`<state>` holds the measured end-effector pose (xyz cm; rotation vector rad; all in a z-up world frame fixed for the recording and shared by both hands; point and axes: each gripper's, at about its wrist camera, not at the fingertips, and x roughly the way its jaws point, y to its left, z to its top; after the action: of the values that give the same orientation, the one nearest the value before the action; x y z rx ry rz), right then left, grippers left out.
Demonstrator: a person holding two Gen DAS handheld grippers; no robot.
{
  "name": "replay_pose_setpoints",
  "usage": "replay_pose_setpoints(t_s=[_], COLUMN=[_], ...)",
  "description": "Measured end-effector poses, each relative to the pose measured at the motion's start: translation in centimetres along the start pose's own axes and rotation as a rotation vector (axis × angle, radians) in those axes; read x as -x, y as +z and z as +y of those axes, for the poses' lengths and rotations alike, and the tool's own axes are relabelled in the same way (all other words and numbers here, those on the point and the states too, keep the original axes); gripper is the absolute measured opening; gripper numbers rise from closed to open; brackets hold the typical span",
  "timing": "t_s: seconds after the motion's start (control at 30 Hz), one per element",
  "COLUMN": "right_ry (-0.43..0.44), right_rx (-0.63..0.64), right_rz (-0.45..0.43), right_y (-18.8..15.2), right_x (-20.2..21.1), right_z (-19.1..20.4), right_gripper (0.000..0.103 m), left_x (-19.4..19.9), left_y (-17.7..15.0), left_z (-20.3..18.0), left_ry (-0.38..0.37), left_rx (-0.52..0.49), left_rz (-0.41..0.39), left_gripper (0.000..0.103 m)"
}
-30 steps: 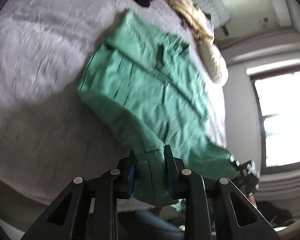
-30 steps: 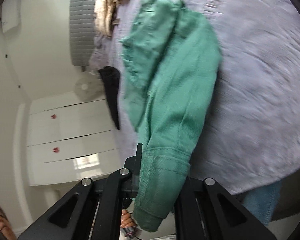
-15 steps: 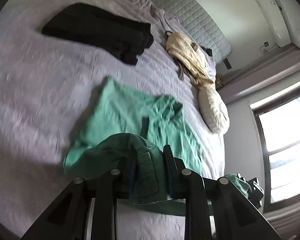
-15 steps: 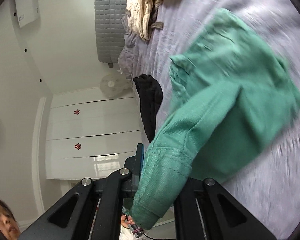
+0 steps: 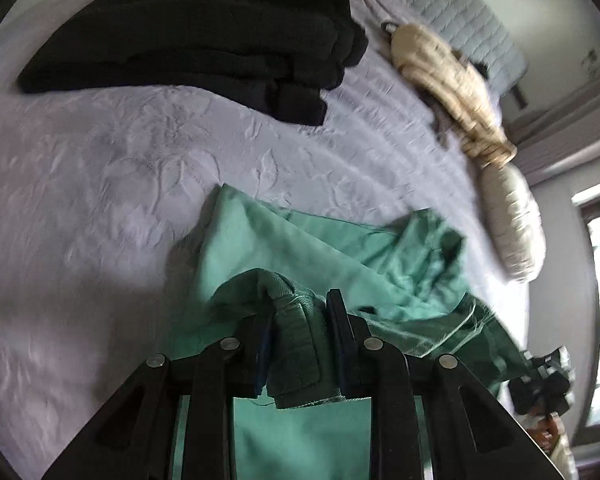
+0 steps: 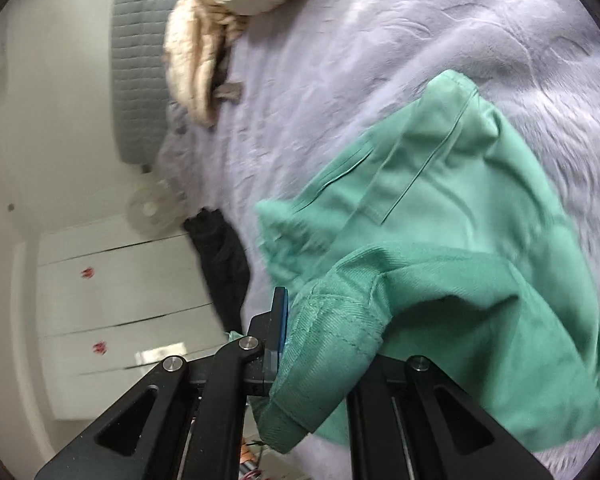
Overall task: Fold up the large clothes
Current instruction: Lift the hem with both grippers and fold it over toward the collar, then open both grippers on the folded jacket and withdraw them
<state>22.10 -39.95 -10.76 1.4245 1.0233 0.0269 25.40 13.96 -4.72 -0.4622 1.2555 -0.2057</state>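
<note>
Green garment lies doubled over on lilac bedspread, hem corners lifted. Left gripper clamped on a thick hem band; right gripper pinched tight on another hem corner, its right finger hidden by cloth. Open bedspread left of the garment. Black folded clothes beyond, cream garment near the headboard. Edges motion-blurred. White wardrobe alongside the bed.
</note>
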Motion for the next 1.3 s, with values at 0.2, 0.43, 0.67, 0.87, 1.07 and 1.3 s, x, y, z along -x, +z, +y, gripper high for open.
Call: replay_pose_setpoints(t_s=[0.2,0.43,0.67,0.87,1.07,1.3], right_ry=[-0.065,-0.108,-0.481,-0.618,-0.747,-0.681], right_rx=[-0.038,0.108,0.330,0.501,0.509,0.473], right_rz=[0.016,-0.094,-0.042,-0.054,0.000,-0.164], right_y=[2.0,3.4,3.8,2.0,4.2,1.0], right_x=[-1.9,1.8,-0.5,-2.9,-5.1,1.0], right_z=[-0.7,2.1,1.8,2.9,1.2,3.8], right_gripper=[0.016,0.072,0.072,0.004,0.010,0.035], left_x=[-0.1,1.5,-3.0,-3.6,-3.0,0.5], left_y=[1.4,1.9,-1.0,-3.6,-4.6,-5.3], left_z=[-1.2,-0.6,2.5,3.6,5.3,4.7], left_ry=[0.140,0.216,0.304,0.344,0.445,0.344], left_rx=[-0.066,-0.135,-0.097,-0.076,-0.078,-0.124], left_rz=[-0.021,-0.076,0.045,0.061,0.069,0.038], left_gripper=[0.083,0.099,0.099,0.099,0.099,0.060])
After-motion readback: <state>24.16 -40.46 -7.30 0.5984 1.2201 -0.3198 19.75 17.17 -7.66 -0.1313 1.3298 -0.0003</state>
